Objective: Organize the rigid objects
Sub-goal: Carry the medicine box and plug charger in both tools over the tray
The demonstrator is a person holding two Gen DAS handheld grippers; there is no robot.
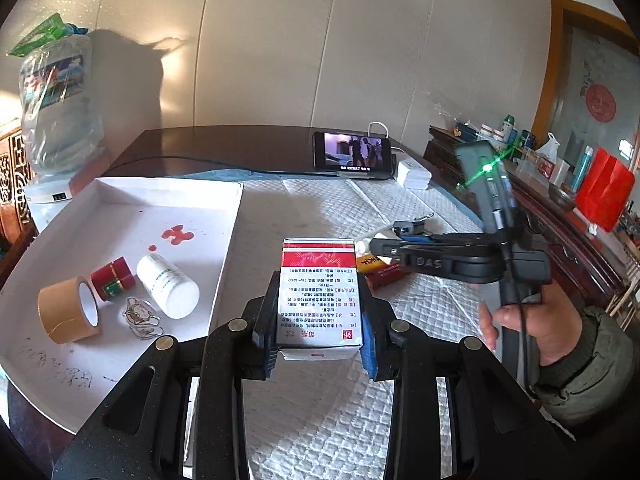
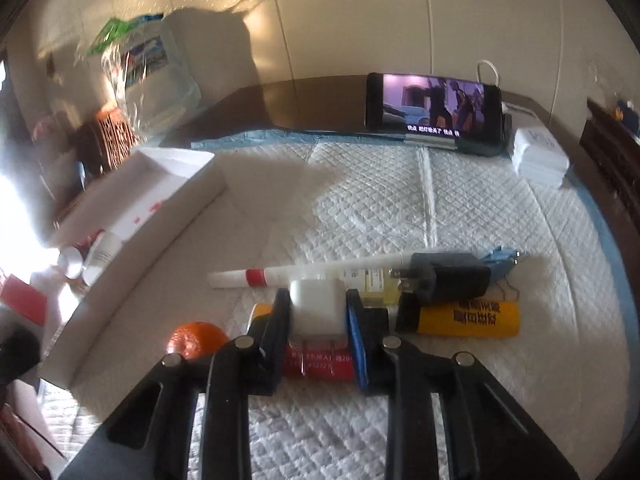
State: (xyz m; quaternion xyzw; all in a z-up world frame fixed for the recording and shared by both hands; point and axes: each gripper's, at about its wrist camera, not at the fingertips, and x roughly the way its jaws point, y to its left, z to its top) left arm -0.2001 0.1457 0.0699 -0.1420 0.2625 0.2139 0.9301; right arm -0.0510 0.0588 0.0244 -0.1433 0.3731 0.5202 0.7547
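My left gripper (image 1: 320, 320) is shut on a red and white medicine box (image 1: 319, 292), held above the quilted pad just right of the white tray (image 1: 224, 240). In the tray lie a brown tape roll (image 1: 68, 310), a small red can (image 1: 112, 278) and a white bottle (image 1: 168, 286). My right gripper (image 2: 318, 316) is shut on a white charger cube (image 2: 318, 306) over a red box (image 2: 320, 364). Around it lie an orange (image 2: 196, 340), a yellow tube (image 2: 466, 318), a black plug adapter (image 2: 448, 276) and a white tube with a red band (image 2: 304, 272). In the left wrist view the right gripper (image 1: 376, 246) appears side-on, held by a hand (image 1: 540, 320).
A phone (image 2: 434, 106) playing video stands at the back of the pad with a white block (image 2: 540, 156) beside it. A wrapped water jug (image 1: 56, 100) stands behind the tray. A dark sideboard (image 1: 560, 232) crowded with bottles runs along the right.
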